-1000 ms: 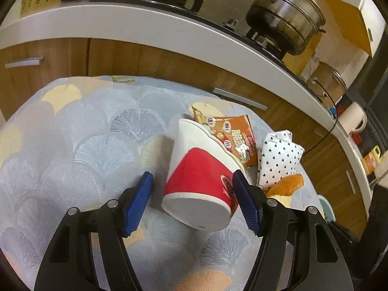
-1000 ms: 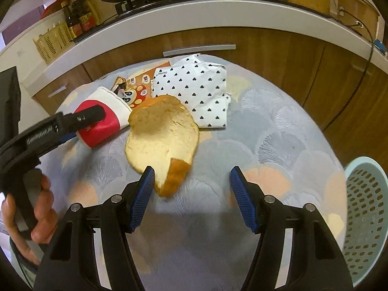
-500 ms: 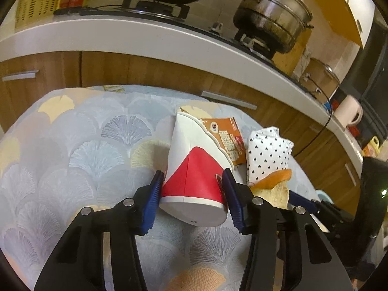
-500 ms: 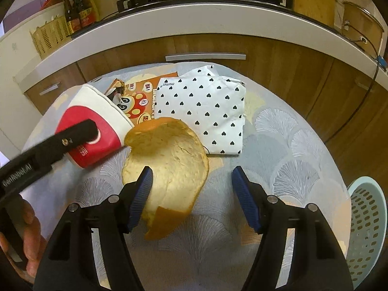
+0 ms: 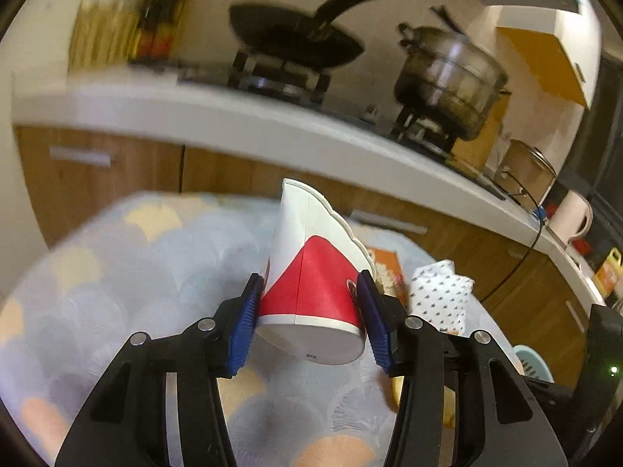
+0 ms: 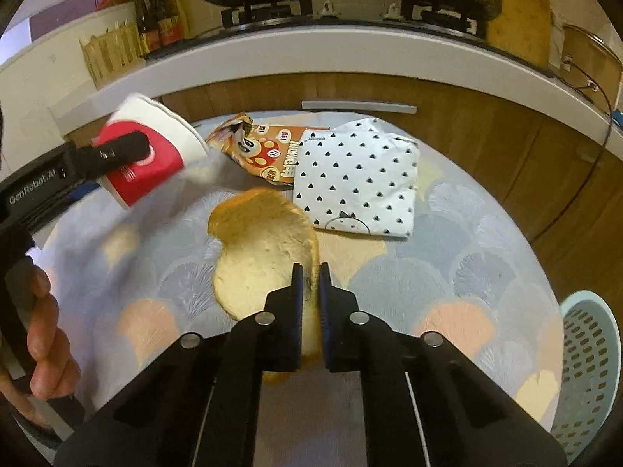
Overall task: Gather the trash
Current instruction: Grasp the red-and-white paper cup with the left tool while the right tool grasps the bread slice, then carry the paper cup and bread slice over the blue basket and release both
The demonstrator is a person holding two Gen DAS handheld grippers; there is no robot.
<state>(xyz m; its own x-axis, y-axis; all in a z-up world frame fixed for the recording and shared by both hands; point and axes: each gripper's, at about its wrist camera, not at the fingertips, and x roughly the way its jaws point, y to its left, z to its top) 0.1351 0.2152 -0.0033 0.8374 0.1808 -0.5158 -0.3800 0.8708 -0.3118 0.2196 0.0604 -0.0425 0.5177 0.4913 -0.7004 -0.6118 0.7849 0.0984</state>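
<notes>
Blue pads, right claw (image 6: 310,284): pinched tight on the near edge of the bread slice (image 6: 261,251) — its jaws have just been closing, with the crust caught between them; the rest of the slice lies flat on the bench (image 6: 447,272).
Left claw (image 5: 309,313): clamped on the base of the red-and-white paper cup (image 5: 311,268), jaws at a middling width set by the cup; in the right wrist view the cup hangs tilted, clear of the cloth.
Beyond the bread: an orange snack wrapper (image 6: 268,150) and a white heart-print paper bag (image 6: 356,185), bag overlapping the wrapper, both lying loose.
Basket (image 6: 588,369): pale green, perforated, below the bench edge on the right.
Far: kitchen counter with a black pan (image 5: 296,37) and a steel pot (image 5: 449,78).
Step in hand: both pieces gripped — pick-up looks just finished.
Next move: lift the limp slice without tearing it, then carry both to the basket, probably; wrapper and bag remain.
</notes>
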